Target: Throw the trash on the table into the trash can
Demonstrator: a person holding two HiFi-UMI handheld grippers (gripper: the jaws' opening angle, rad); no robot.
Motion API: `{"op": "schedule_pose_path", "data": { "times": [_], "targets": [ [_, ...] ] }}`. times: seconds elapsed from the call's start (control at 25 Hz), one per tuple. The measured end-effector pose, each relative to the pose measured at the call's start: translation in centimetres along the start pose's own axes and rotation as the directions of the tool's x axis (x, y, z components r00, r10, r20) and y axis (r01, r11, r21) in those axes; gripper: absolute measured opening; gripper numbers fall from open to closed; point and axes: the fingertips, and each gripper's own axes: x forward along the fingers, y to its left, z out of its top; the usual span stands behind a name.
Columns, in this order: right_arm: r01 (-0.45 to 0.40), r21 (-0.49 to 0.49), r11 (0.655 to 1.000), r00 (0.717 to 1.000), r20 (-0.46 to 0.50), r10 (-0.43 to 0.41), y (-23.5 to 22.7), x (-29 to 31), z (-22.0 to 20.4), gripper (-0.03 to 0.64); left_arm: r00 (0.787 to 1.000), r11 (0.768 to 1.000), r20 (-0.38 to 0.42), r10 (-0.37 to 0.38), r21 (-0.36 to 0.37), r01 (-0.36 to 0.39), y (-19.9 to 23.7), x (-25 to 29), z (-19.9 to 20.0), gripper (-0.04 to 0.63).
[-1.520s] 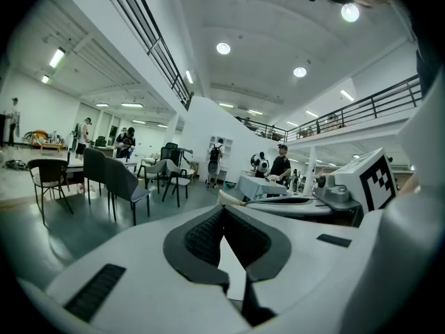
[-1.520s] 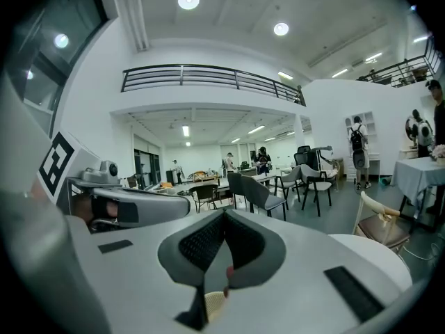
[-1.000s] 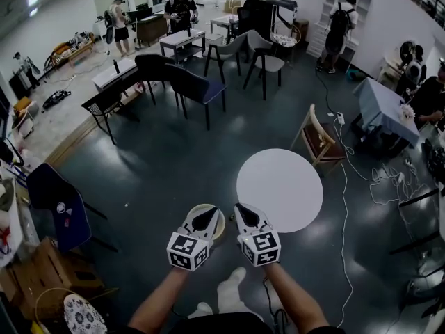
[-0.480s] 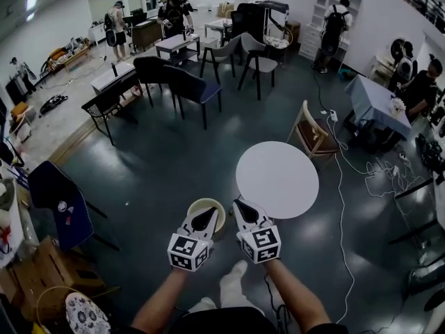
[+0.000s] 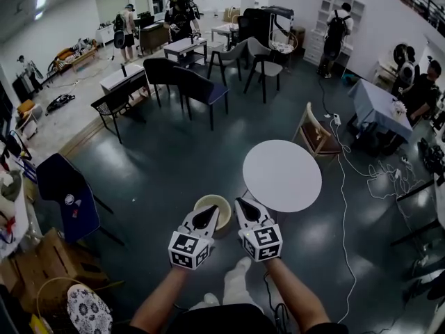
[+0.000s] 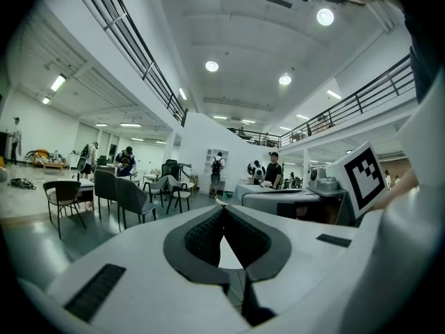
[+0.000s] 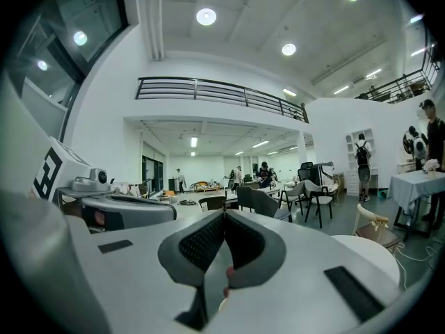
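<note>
L gripper & R gripper are held nearest, side by side; both sets of jaws are seen closed tip to tip. A reddish bit is glimpsed behind the R tips, unidentifiable. Just past the L tips the trash can is seen on the floor, by the near-left edge of the round table, w/ a wooden chair beyond.

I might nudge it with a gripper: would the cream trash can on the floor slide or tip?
The trash can looks small and open-topped, so it is probably light. On the smooth, glossy floor it would likely slide rather than tip, though a push near its rim might topple it.
</note>
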Motion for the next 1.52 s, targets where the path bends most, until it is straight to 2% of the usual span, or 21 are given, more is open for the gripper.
{"op": "schedule_pose_path", "data": {
  "times": [0.4, 0.88, 1.52],
  "targets": [
    [0.000, -0.009, 1.000, 1.000, 0.002, 0.000, 5.2, -1.7, 0.2, 0.020, 1.000, 1.000, 0.011, 0.015, -0.021, -0.014, 0.6, -6.1, -0.4, 0.011],
    [-0.017, -0.053, 0.998, 1.000, 0.023, 0.018, 9.7, -3.0, 2.0, 0.020, 0.999, 1.000, 0.028, 0.027, -0.017, -0.026, 0.9, -10.9, 0.4, 0.011],
    [-0.051, -0.043, 0.998, 0.996, 0.067, 0.054, 8.5, -10.3, 4.3, 0.019, 0.998, 1.000, 0.066, 0.014, 0.010, -0.015, -6.7, -11.0, 3.0, 0.011]
  ]
}}
